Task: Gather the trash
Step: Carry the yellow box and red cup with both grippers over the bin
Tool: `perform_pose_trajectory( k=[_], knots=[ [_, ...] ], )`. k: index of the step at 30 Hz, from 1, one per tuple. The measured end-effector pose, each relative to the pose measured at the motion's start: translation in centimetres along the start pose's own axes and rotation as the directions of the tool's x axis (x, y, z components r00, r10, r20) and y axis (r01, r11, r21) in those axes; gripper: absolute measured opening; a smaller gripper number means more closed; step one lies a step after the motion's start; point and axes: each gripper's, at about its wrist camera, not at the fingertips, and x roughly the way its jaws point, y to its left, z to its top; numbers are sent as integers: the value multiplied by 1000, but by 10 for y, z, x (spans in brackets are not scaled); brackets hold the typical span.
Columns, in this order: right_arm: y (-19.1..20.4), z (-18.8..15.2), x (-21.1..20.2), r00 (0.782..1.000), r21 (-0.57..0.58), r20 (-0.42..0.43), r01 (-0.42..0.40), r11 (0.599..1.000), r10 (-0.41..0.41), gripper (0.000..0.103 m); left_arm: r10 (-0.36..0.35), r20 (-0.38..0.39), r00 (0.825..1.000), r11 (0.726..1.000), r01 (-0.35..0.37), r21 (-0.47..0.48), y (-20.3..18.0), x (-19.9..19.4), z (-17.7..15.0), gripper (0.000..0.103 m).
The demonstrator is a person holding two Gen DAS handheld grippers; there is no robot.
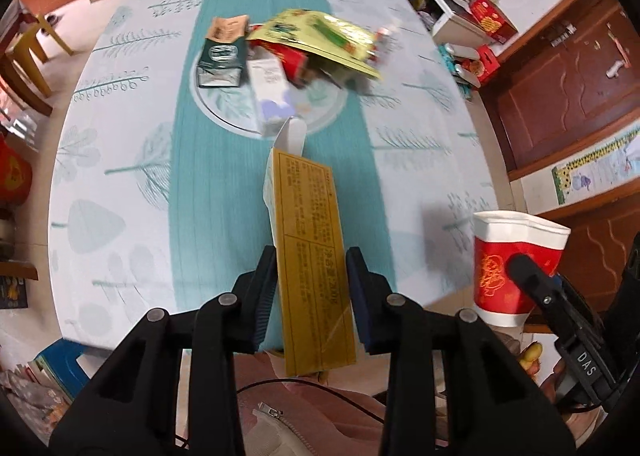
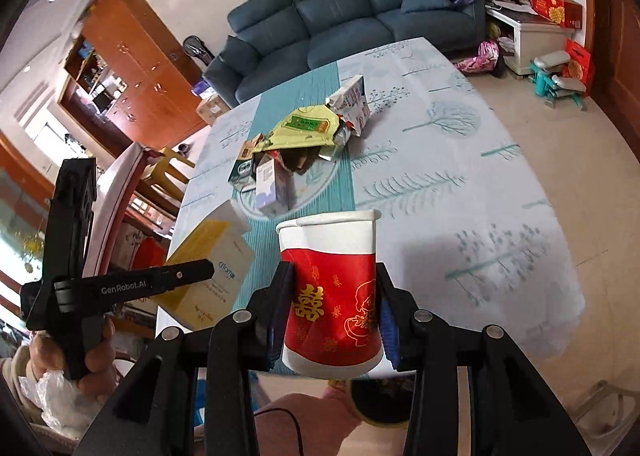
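Observation:
My left gripper [image 1: 312,260] is shut on a flat yellow carton box [image 1: 310,256], held above the table's near edge; it also shows in the right wrist view [image 2: 208,268]. My right gripper [image 2: 334,276] is shut on a squeezed red and white paper cup [image 2: 334,292], also seen in the left wrist view [image 1: 508,268]. A pile of trash lies on the middle of the table: a yellow foil bag [image 1: 320,37], a green carton [image 1: 220,59], a white box [image 1: 272,91] and a red box [image 1: 294,59].
The table [image 1: 120,135] has a white cloth with a teal runner. A blue sofa [image 2: 352,11] stands behind it. Wooden chairs [image 1: 24,67] stand at the left, boxes and a low cabinet [image 2: 536,31] at the right. My pink-clothed lap is below.

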Motion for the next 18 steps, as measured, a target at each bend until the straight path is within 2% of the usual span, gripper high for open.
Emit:
perform_pose_trajectory(
  k=[4, 9, 14, 18],
  knots=[
    [-21, -35, -27, 999, -5, -13, -30, 1000, 30, 39, 11, 24, 1000, 1000, -12, 18, -29, -13, -41, 30],
    [-47, -77, -59, 996, -3, -30, -82, 997, 81, 39, 52, 16, 998, 998, -53, 19, -56, -22, -96, 30],
    [-65, -114, -71, 989, 3, -56, -135, 991, 135, 39, 105, 18, 994, 994, -106, 24, -71, -33, -142, 30],
    [-72, -139, -65, 982, 32, -95, -164, 986, 166, 39, 149, 16, 989, 987, -150, 62, -83, -42, -172, 30]
  ],
)
